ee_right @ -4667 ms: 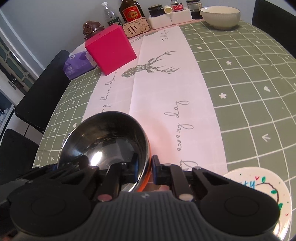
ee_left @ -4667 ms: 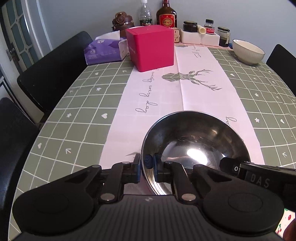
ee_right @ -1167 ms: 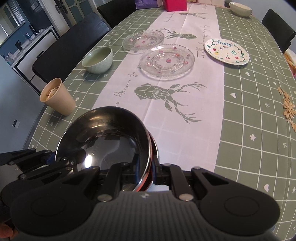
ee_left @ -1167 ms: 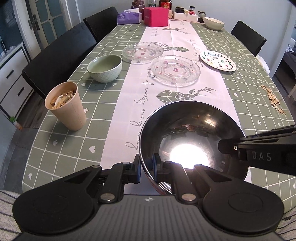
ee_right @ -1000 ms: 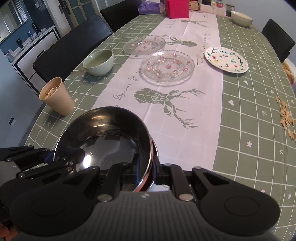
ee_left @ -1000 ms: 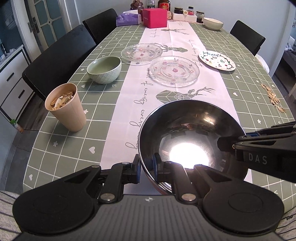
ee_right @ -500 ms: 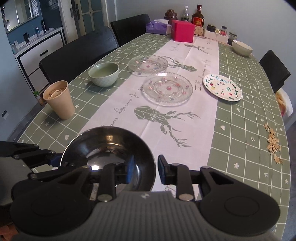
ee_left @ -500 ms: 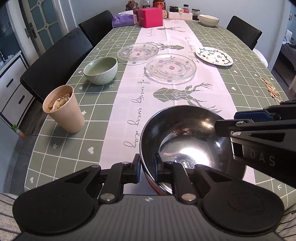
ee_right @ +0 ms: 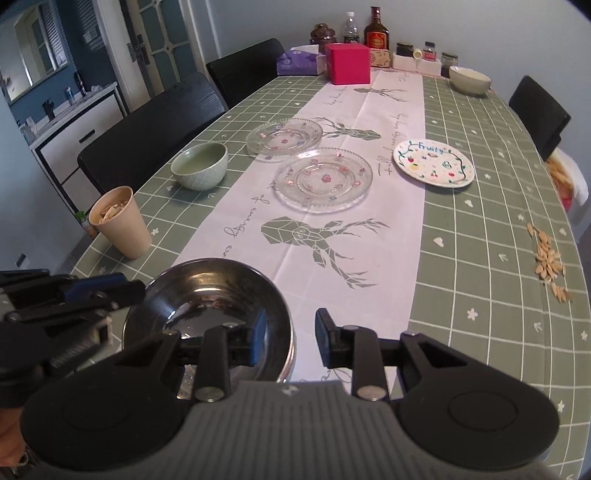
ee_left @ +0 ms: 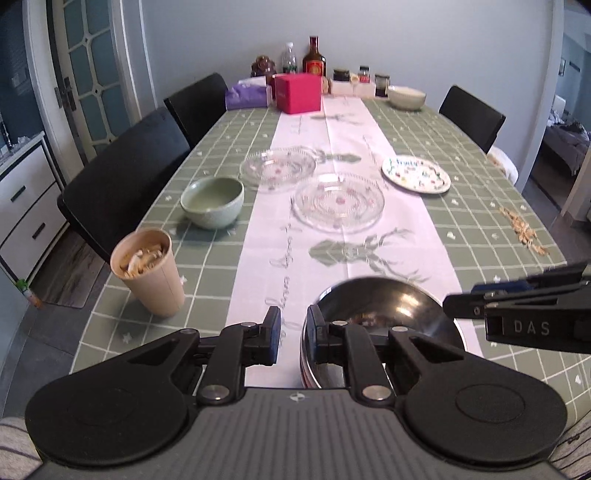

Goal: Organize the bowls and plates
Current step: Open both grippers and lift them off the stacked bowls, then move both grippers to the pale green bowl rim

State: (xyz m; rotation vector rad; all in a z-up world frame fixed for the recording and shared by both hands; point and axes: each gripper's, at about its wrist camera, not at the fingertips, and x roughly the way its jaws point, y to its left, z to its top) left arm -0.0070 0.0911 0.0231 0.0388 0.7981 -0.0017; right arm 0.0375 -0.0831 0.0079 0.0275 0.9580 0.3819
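Since both sets of jaws stand parted astride its rim, steel bowl (ee_right: 207,299) rests on table (ee_right: 480,236), 6 o'clock end | left gripper (ee_left: 293,330) released | right gripper (ee_right: 290,339) released | glass plates (ee_right: 325,179) 12 o'clock, unstacked, likely next.

The near rim of the steel bowl (ee_left: 384,306) was hidden behind the left gripper (ee_left: 293,332), and in the other view behind the right gripper (ee_right: 290,338). What lay in the bowl's bottom was too dim to name. The bottle (ee_right: 376,33) labels at the far end were too small to read. The left view was blurred, so the lettering on the painted plate (ee_left: 415,173) could not be read there.
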